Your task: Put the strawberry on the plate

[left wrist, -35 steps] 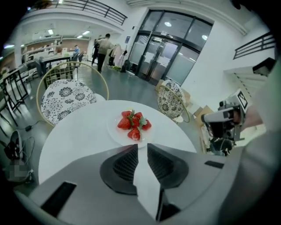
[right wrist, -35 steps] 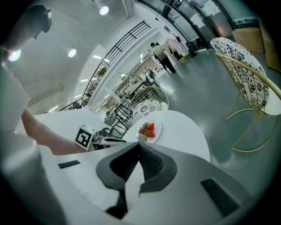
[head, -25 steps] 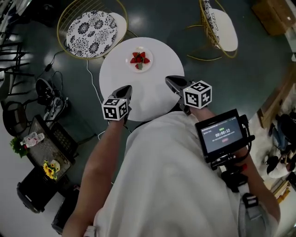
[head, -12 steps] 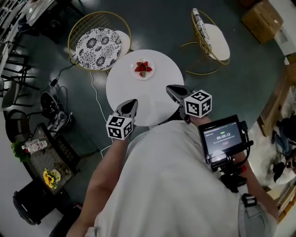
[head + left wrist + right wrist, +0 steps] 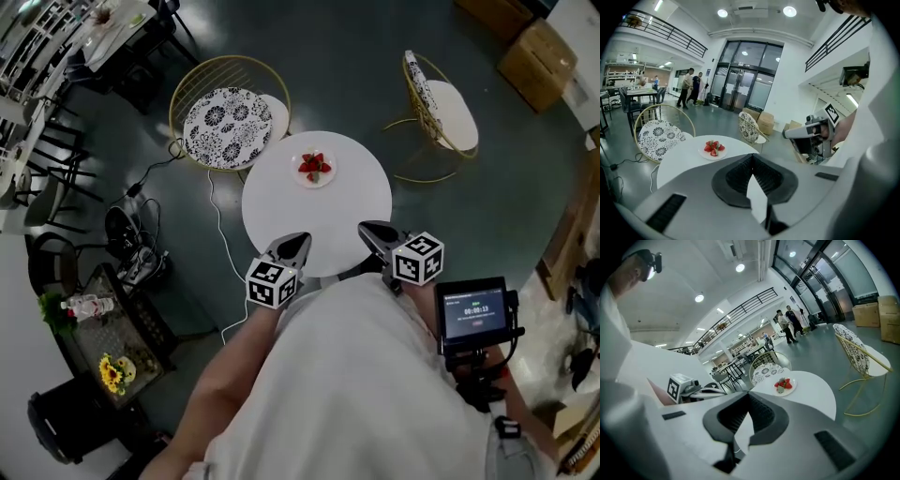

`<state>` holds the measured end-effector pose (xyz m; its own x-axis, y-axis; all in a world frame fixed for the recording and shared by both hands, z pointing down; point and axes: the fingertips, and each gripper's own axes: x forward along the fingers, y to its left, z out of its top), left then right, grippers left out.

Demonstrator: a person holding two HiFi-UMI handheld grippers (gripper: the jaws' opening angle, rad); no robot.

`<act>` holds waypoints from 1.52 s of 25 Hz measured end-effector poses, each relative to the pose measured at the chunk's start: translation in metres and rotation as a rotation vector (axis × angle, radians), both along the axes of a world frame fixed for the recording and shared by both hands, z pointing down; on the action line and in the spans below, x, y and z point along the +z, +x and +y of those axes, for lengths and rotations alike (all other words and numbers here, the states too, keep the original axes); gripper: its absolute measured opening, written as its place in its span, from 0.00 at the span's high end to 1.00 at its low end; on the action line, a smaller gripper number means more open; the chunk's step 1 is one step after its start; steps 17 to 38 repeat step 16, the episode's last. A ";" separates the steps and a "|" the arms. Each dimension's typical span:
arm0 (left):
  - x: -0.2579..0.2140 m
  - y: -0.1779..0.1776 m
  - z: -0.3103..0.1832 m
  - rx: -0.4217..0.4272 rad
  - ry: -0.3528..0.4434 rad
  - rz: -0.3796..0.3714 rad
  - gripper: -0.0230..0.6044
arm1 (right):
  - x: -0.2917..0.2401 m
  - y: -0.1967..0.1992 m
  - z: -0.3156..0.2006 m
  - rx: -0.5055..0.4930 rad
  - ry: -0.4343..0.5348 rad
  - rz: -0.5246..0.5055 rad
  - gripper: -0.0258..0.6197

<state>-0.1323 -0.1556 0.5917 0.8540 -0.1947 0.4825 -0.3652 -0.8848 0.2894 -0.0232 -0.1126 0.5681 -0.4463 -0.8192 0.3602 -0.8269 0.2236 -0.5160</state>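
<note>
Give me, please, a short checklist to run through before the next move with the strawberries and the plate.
1. Strawberries on the plate: ok, several lie on it.
2. Stray fruit on the table: ok, none visible.
3. Left tongs empty: ok, shut on nothing.
4. Right tongs empty: ok, shut on nothing.
5. Tongs clear of the plate: ok, both hang over the table's near edge, apart from it.
</note>
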 end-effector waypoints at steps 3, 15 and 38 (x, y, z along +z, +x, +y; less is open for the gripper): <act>-0.001 0.004 -0.002 0.011 0.002 0.003 0.95 | 0.001 0.004 -0.002 0.012 0.004 0.006 0.95; 0.006 0.016 -0.002 0.027 0.001 -0.007 0.95 | 0.005 0.008 -0.001 0.007 -0.002 0.011 0.95; 0.006 0.016 -0.001 0.026 -0.002 -0.008 0.95 | 0.005 0.009 -0.001 0.007 -0.002 0.012 0.95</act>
